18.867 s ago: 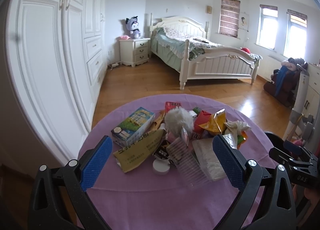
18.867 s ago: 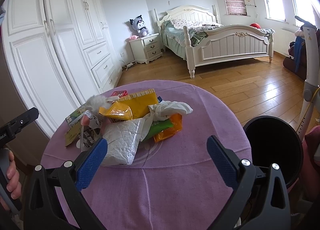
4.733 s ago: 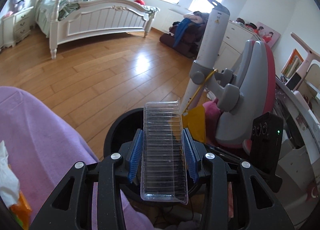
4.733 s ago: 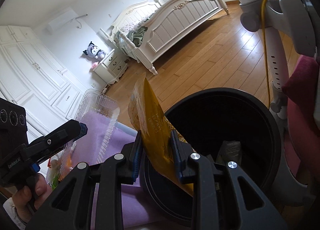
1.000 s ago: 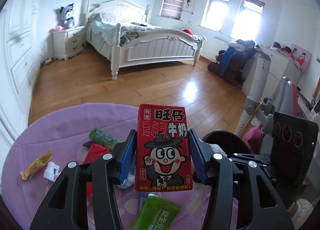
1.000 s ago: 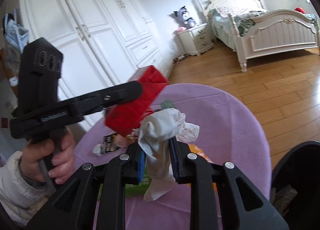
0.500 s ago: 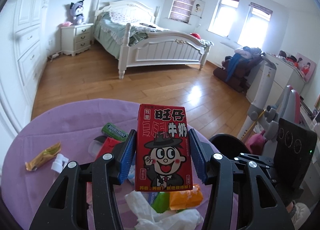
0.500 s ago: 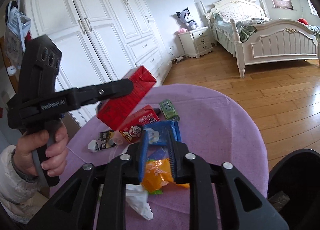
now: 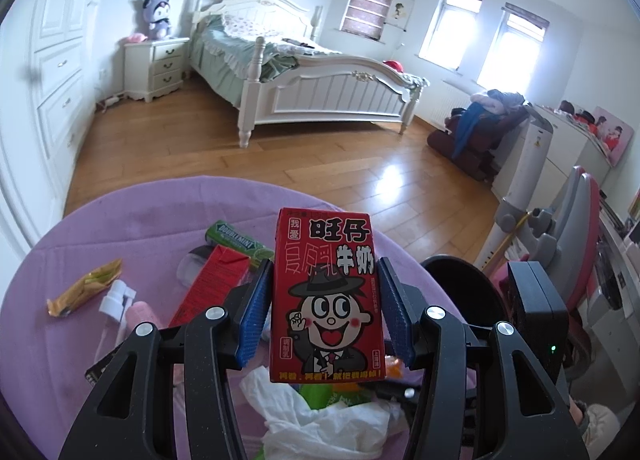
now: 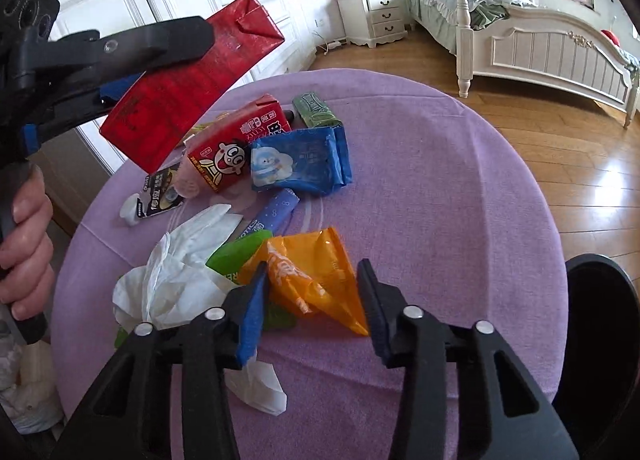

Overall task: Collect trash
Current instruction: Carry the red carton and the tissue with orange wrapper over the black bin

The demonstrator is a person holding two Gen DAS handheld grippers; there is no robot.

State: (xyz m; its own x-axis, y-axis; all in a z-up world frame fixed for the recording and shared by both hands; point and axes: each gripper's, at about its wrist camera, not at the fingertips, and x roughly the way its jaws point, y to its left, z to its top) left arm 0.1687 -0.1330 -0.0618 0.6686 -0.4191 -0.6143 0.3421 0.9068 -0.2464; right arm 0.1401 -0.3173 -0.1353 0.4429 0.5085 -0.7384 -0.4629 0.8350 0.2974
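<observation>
My left gripper is shut on a red milk carton with a cartoon face, held above the purple table. The right wrist view shows the same carton at upper left, a hand gripping the handle. My right gripper is low over the table, its jaws closing around a crumpled orange wrapper that lies between them; the pads do not visibly press it. A white tissue lies just left of it.
More trash lies on the cloth: a second red carton, a blue wrapper, a green gum pack, a small yellow wrapper. A black bin stands off the table's right edge. Bed and wardrobe stand behind.
The right gripper let go of the white tissue, which now lies on the table, and sank toward the orange wrapper. The left gripper kept the red carton almost still.
</observation>
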